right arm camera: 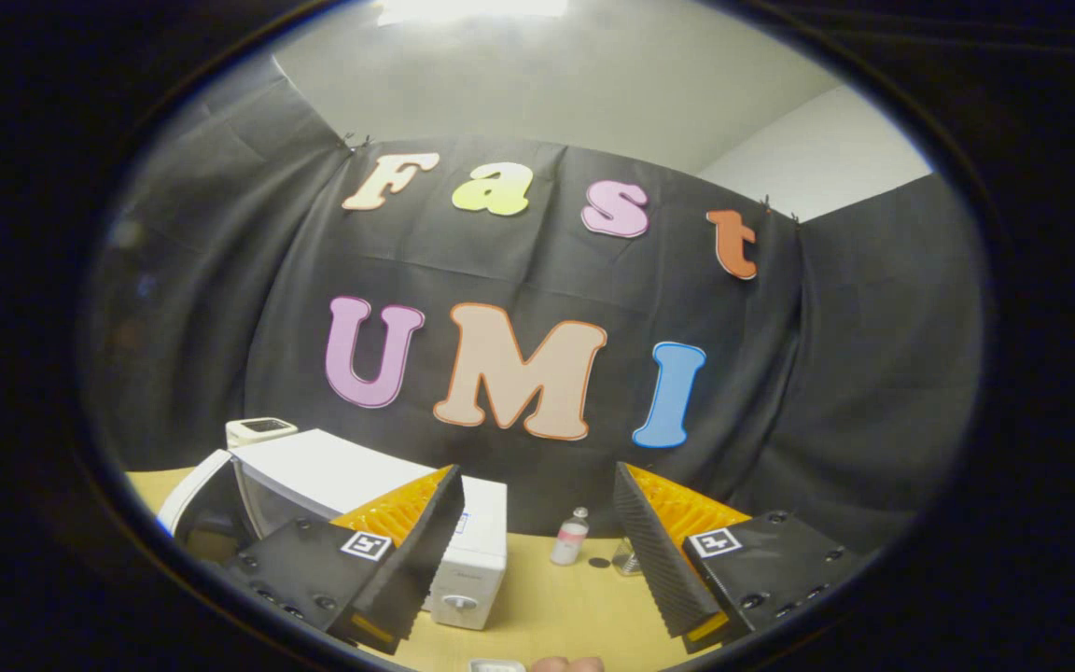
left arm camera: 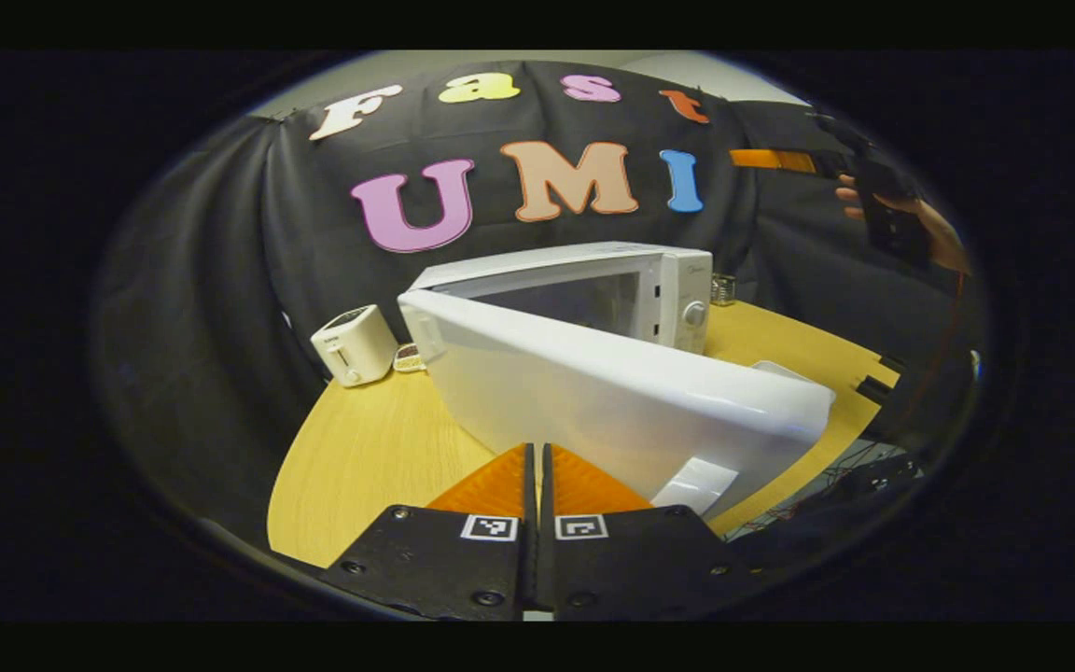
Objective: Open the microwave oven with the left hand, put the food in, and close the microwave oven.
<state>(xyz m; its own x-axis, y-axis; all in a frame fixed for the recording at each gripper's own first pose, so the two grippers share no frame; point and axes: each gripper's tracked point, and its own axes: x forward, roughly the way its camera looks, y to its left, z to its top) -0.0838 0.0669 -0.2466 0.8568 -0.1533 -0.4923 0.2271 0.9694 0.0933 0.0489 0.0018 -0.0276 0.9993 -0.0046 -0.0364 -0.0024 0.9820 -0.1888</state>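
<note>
Left gripper (left arm camera: 537,467), pressed together, hides microwave door's (left arm camera: 621,401) lower edge.

- My left gripper (left arm camera: 537,467) has its fingers pressed together with nothing between them, just before the microwave oven door (left arm camera: 621,397).
- The door stands swung open from the white microwave oven (left arm camera: 593,285) on the wooden table (left arm camera: 360,457).
- A white toaster (left arm camera: 356,343) sits left of it.
- The right gripper (left arm camera: 873,177), in a hand (left arm camera: 939,238), hangs high at right.
</note>
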